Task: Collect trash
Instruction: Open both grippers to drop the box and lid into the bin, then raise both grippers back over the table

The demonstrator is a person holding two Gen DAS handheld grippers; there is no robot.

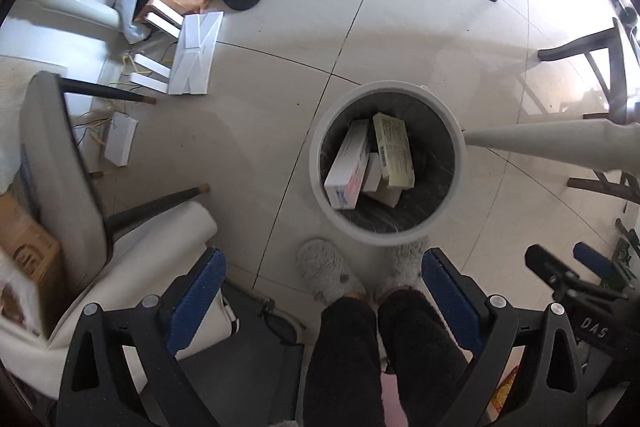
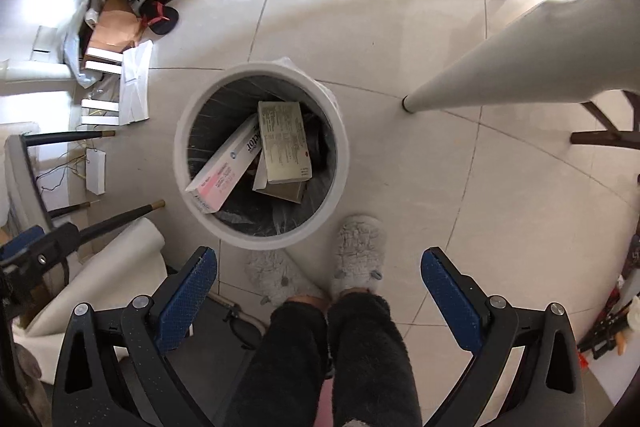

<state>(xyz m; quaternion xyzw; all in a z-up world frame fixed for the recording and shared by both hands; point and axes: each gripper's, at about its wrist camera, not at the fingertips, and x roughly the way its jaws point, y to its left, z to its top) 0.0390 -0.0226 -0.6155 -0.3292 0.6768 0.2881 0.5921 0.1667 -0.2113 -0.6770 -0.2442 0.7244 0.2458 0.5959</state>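
Both grippers, left and right, hang jaws apart above the box-filled bin.

Boxes in bin (perhaps four), before slippers.

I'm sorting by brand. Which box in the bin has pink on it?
The long white box leaning against the bin's left wall, pink at its lower end. The beige box beside it bears only dark print; the others beneath are plain.
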